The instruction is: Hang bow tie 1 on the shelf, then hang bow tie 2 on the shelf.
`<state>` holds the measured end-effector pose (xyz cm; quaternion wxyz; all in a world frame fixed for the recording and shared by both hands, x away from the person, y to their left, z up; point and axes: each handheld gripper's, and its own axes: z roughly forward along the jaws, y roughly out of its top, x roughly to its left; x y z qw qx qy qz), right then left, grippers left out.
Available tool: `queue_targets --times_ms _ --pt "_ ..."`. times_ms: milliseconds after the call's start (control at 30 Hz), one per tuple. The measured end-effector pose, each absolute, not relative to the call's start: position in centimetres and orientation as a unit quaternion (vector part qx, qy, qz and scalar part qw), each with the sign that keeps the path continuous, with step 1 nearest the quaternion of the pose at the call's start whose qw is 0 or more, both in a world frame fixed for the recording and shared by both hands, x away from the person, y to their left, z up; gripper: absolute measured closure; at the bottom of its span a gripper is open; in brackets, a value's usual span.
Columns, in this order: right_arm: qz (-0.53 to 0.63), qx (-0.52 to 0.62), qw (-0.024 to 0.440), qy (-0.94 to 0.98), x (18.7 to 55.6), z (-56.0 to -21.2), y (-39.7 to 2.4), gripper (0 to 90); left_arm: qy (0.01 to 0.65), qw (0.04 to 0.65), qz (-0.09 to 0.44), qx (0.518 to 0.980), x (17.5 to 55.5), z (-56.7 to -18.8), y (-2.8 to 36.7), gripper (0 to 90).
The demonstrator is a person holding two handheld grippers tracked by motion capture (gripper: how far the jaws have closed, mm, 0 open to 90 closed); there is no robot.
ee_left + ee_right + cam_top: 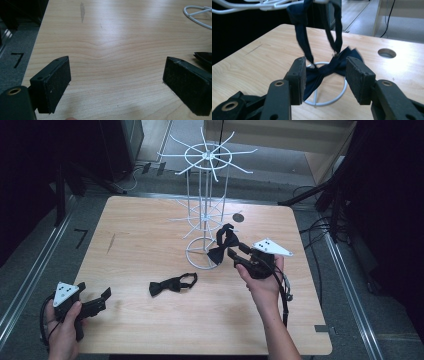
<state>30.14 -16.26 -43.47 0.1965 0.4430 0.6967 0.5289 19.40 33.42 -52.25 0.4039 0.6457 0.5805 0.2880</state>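
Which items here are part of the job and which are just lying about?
In the job:
- bow tie on the rack, hanging by its strap, between the right gripper jaws, which stand apart
- white wire rack
- bow tie on the table, likely next

Lying about:
- left gripper, open over bare table
- round hole in the tabletop

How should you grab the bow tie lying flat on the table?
Pinch the bow tie at its narrow middle knot, coming straight down from above. It lies flat, and the wings and strap loop are floppy, so the knot looks like the firmest, thickest spot.
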Motion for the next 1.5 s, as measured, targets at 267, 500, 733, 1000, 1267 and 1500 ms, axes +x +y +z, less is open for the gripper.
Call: queue_targets --times_ms 267,500,733,1000,1267,1500 --pt "0.519 0.445 0.187 0.705 28.7 -45.6 -15.8 51.9 0.581 0.404 0.289 0.645 19.4 -52.3 33.4 8.3" --pt "0.506 0.45 0.164 0.717 28.3 -47.9 -14.4 53.2 0.581 0.404 0.288 0.645 19.3 -52.2 33.4 8.3" --pt "0.497 0.45 0.146 0.728 28.4 -49.5 -12.4 53.6 0.582 0.406 0.284 0.645 19.4 -52.2 33.5 8.3" --pt "0.491 0.451 0.131 0.734 28.9 -50.4 -10.4 53.8 0.582 0.407 0.285 0.644 19.3 -52.3 33.5 8.3" --pt "0.474 0.46 0.115 0.742 29.4 -51.6 -8.4 53.8 0.581 0.407 0.285 0.644 19.4 -52.3 33.6 8.3" --pt "0.453 0.466 0.109 0.752 29.9 -52.5 -6.8 53.7 0.582 0.408 0.284 0.644 19.3 -52.3 33.6 8.3"
